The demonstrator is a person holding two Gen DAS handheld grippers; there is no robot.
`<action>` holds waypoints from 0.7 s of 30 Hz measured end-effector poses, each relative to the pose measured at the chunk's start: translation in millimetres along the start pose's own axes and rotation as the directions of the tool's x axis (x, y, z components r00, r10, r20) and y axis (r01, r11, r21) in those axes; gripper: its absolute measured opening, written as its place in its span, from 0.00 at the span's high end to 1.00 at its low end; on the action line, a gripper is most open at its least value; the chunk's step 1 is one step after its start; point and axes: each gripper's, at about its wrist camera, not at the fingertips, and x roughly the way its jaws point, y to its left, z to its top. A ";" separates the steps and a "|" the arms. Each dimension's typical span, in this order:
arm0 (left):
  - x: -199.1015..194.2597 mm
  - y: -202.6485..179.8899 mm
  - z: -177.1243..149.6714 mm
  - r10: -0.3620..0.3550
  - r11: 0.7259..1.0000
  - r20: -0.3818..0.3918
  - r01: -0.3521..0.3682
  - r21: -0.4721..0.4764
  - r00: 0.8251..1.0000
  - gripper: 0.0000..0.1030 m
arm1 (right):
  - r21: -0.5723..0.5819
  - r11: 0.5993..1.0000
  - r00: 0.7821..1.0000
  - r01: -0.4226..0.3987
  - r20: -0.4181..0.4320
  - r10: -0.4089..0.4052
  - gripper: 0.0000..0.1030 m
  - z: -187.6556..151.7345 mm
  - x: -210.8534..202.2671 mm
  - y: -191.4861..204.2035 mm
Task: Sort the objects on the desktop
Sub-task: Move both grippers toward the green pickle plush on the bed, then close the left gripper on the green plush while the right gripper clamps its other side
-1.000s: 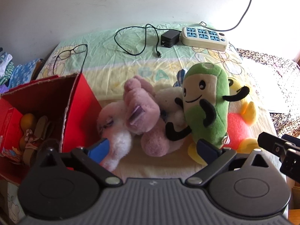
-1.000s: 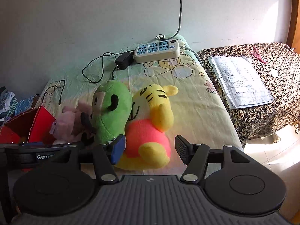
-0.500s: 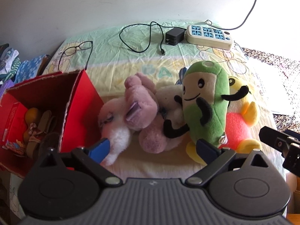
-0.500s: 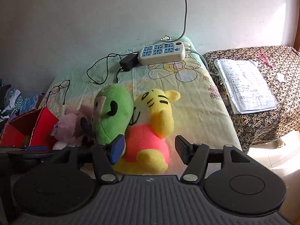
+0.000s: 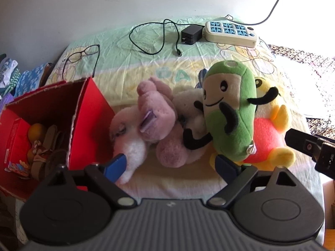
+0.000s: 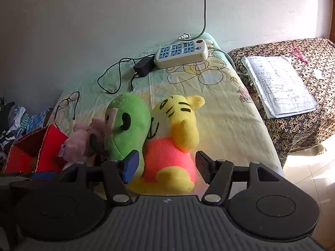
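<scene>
Several plush toys lie in a row on the yellow-green cloth: a pink-and-white plush (image 5: 155, 123) (image 6: 83, 144), a green plush with a face (image 5: 230, 115) (image 6: 125, 129) and a yellow tiger plush with a pink body (image 5: 270, 133) (image 6: 173, 144). An open red box (image 5: 88, 121) (image 6: 48, 148) stands left of them with small items inside. My left gripper (image 5: 170, 164) is open and empty, just in front of the pink plush. My right gripper (image 6: 167, 167) is open and empty, its jaws on either side of the tiger's lower body.
At the back lie a white power strip (image 5: 230, 31) (image 6: 182, 52), a black charger with its cable (image 5: 191, 34) (image 6: 143, 65) and glasses (image 5: 83, 52) (image 6: 69, 100). A side table with patterned cloth and papers (image 6: 280, 83) stands to the right. Folded clothes (image 5: 12, 77) lie far left.
Both grippers have drawn back and risen slightly, so the toys sit lower and farther in view. Both stay open. The toys have not moved.
</scene>
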 end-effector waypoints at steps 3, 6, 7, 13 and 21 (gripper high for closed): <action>2.2 -6.4 0.4 -0.052 0.998 -0.011 0.053 0.037 0.999 0.18 | 0.005 1.000 1.000 -0.005 0.013 0.005 0.39 3.9 -0.5 -1.8; 3.3 -11.5 -3.4 -0.103 0.993 -0.007 0.103 0.065 0.995 0.19 | 0.020 1.000 1.000 0.000 0.015 -0.001 0.39 5.8 2.0 -6.0; 4.7 -12.7 -3.4 -0.121 0.990 -0.008 0.122 0.069 0.993 0.19 | 0.026 1.000 1.000 -0.002 0.015 0.002 0.39 6.5 2.4 -7.4; 6.3 -11.6 7.2 -0.194 0.979 0.011 0.193 0.062 0.981 0.15 | 0.004 0.999 0.998 -0.050 0.041 0.050 0.39 14.2 2.1 -2.1; 24.0 -4.6 17.3 -0.222 0.975 -0.005 0.222 0.026 0.975 0.15 | -0.082 0.991 0.993 -0.108 0.031 0.111 0.38 19.2 17.6 19.5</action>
